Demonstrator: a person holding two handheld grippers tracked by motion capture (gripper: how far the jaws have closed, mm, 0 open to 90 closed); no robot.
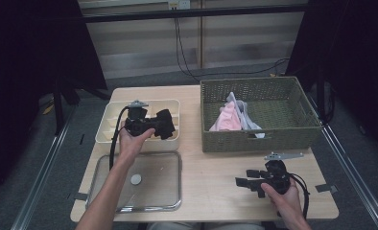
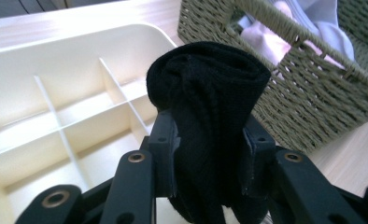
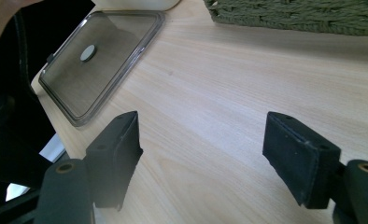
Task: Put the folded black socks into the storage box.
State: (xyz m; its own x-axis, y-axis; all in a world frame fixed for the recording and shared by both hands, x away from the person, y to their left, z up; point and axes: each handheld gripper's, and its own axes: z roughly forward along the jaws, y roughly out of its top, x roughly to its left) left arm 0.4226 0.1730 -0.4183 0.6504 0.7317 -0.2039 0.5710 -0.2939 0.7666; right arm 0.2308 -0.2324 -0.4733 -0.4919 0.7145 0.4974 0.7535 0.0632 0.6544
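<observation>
A rolled black sock is clamped between the jaws of my left gripper, which hovers over the cream divided organiser box. From above, the left gripper holds the black sock over the right side of the organiser box. My right gripper rests low over the table near the front right, jaws wide apart with bare wood between them. In its own view the right gripper holds nothing.
A woven green basket at the back right holds pink and white clothes. A clear lid with a round knob lies on the table in front of the organiser box. The wooden table has free room in the middle.
</observation>
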